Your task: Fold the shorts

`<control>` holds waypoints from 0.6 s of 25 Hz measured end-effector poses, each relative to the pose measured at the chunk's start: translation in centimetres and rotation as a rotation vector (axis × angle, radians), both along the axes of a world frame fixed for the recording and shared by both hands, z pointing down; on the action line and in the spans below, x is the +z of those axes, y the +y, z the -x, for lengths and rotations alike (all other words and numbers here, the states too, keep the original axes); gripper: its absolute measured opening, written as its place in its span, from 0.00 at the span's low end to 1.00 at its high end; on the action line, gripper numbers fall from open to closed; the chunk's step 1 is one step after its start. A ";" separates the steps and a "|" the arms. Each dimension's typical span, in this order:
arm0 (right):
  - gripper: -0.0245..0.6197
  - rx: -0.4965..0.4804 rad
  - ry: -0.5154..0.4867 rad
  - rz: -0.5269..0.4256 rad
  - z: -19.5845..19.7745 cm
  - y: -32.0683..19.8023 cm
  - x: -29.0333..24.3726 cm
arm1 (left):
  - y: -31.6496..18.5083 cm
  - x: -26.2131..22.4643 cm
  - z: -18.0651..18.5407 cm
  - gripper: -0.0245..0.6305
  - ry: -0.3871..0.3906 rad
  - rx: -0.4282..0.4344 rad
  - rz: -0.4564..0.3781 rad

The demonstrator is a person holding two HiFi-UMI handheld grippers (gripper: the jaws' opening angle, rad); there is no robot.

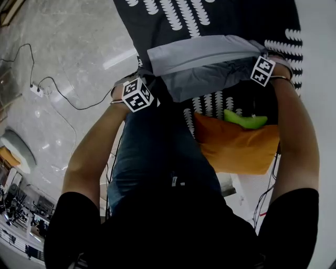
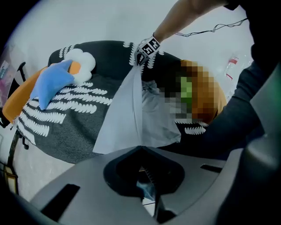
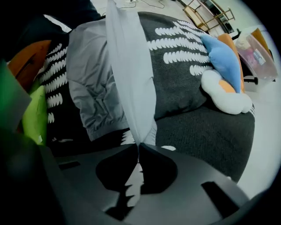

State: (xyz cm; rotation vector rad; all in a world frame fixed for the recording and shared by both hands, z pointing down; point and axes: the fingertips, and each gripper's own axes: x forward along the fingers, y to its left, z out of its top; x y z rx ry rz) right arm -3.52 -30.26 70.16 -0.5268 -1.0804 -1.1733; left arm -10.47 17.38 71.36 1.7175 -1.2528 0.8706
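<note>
The light grey shorts (image 1: 202,55) hang stretched between my two grippers above a dark blanket with white leaf marks (image 1: 173,16). My left gripper (image 1: 144,84) is shut on one edge of the shorts (image 2: 131,110), and the cloth runs out of its jaws toward the other gripper's marker cube (image 2: 148,47). My right gripper (image 1: 261,65) is shut on the opposite edge, where a taut fold of the shorts (image 3: 127,74) rises from its closed jaws. The lower part of the shorts (image 3: 90,88) lies crumpled on the blanket.
An orange cushion (image 1: 236,147) with a green thing (image 1: 244,120) on it lies close to the person's body. A blue plush (image 2: 52,81) and a white cloud plush (image 3: 224,94) rest at the blanket's far side. Cables (image 1: 52,84) trail over the pale floor.
</note>
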 end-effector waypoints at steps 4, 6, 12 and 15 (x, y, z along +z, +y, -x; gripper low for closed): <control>0.06 -0.049 0.039 -0.013 -4.2 1.1 1.0 | 0.5 0.5 -4.2 0.07 0.036 0.035 0.010; 0.05 -0.058 0.048 -0.020 -5.8 1.4 1.9 | 0.9 1.2 -5.8 0.07 0.045 0.050 0.020; 0.05 -0.037 0.024 -0.022 -9.8 1.5 4.0 | 1.4 2.9 -10.3 0.07 0.055 0.076 0.036; 0.05 -0.032 0.019 -0.029 -11.5 1.3 4.6 | 0.8 3.2 -12.0 0.07 0.058 0.082 0.032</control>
